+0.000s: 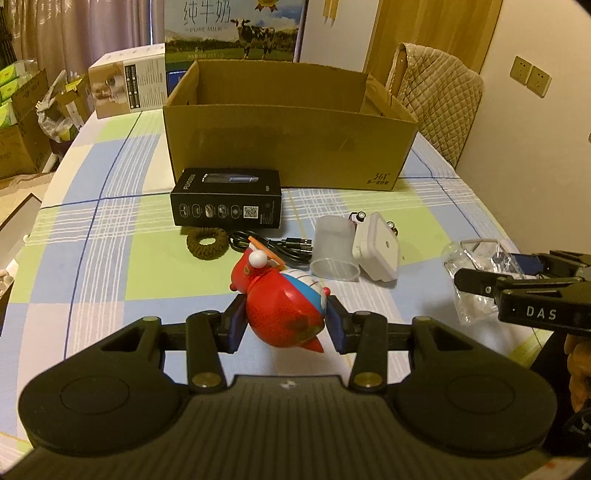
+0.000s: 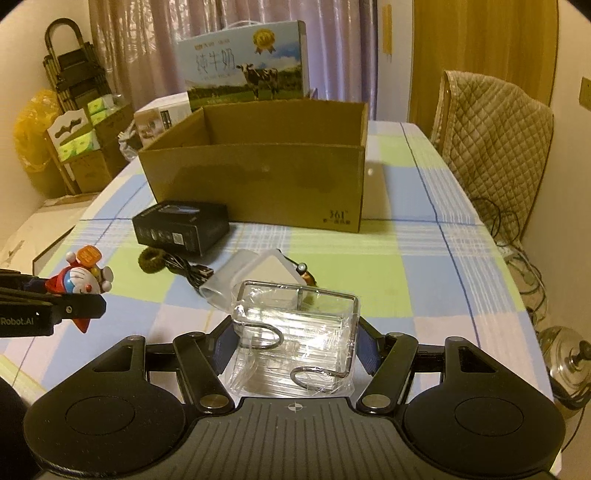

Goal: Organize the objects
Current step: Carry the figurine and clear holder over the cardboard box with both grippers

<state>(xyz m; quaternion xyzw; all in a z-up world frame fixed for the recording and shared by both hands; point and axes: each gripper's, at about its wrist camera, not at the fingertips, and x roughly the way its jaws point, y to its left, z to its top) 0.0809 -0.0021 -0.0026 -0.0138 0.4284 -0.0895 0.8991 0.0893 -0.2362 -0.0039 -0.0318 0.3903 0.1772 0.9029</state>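
Toy (image 1: 284,302), red with a cartoon face, sits clamped between the blue pads of the left gripper (image 1: 286,325), tilted above the checked tablecloth (image 1: 110,236). Right gripper (image 2: 295,345) is closed on a clear wrapped rack (image 2: 295,332) with metal hooks, held just over the cloth. Open cardboard box (image 1: 288,147) stands further back in the middle of the table; what is inside it is hidden. In front of it lies a black box (image 1: 227,203), then a brown hair tie (image 1: 207,243) touching a black cable (image 1: 273,247). Beside the cable lies a clear cup (image 1: 334,249) on its side, touching a white lid (image 1: 376,247). Milk carton (image 1: 236,29) stands behind the cardboard box.
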